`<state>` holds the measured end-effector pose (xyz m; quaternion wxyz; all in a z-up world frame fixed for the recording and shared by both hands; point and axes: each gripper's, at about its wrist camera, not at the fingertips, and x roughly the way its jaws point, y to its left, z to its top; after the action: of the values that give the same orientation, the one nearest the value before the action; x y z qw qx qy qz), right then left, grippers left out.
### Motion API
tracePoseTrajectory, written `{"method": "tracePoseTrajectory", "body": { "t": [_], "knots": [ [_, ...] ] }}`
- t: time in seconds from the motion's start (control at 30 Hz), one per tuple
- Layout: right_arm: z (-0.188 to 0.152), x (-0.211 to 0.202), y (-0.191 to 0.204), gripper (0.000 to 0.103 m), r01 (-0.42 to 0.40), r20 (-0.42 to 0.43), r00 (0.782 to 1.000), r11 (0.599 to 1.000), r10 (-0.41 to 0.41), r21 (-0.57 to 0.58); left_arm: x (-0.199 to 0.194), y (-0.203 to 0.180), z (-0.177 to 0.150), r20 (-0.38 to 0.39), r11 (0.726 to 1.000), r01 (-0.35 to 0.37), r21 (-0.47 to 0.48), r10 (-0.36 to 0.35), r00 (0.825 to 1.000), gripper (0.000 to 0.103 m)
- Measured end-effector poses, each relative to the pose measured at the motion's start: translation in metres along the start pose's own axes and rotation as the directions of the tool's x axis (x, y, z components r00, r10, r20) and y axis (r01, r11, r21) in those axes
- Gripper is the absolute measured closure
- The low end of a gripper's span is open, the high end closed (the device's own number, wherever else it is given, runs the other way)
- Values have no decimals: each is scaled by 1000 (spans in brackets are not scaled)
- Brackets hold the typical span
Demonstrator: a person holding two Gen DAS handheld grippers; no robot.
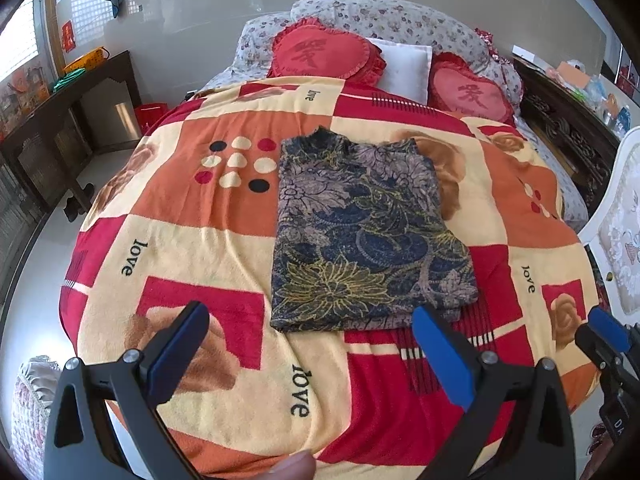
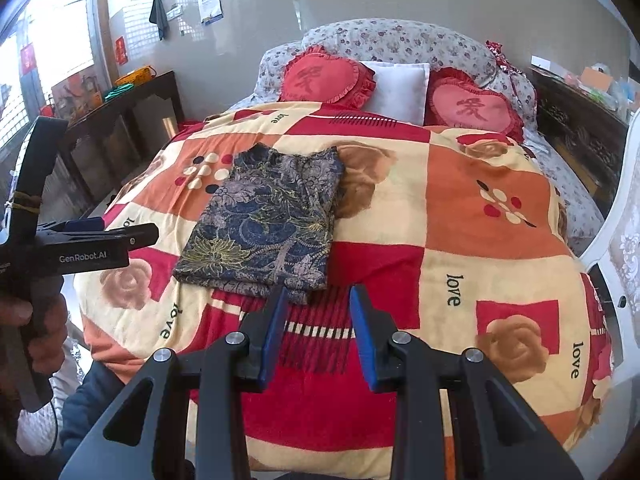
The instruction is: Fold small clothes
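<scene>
On the bed (image 1: 120, 280), over a red, orange and cream blanket (image 2: 460, 240), lies a dark floral garment (image 1: 360, 236), folded into a neat rectangle. Its long axis runs from the near edge of the bed toward the far pillows. The left tongs (image 1: 308, 356) hang wide apart and empty, just short of the garment's near hem, the closer of the two. The right tongs (image 2: 318, 328) stand narrowly parted, holding nothing, with the garment ahead and to their left. Neither pair touches the cloth.
</scene>
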<state>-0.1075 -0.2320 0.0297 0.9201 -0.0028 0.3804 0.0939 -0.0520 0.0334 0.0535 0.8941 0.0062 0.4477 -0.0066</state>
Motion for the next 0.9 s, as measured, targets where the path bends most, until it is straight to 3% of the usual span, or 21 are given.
{"method": "tracePoseTrajectory", "body": {
  "t": [0.9],
  "knots": [
    [5, 4, 6, 99, 4, -1, 1000, 1000, -4, -18, 6, -4, 0, -10, 1000, 18, 6, -18, 1000, 0]
  ]
}}
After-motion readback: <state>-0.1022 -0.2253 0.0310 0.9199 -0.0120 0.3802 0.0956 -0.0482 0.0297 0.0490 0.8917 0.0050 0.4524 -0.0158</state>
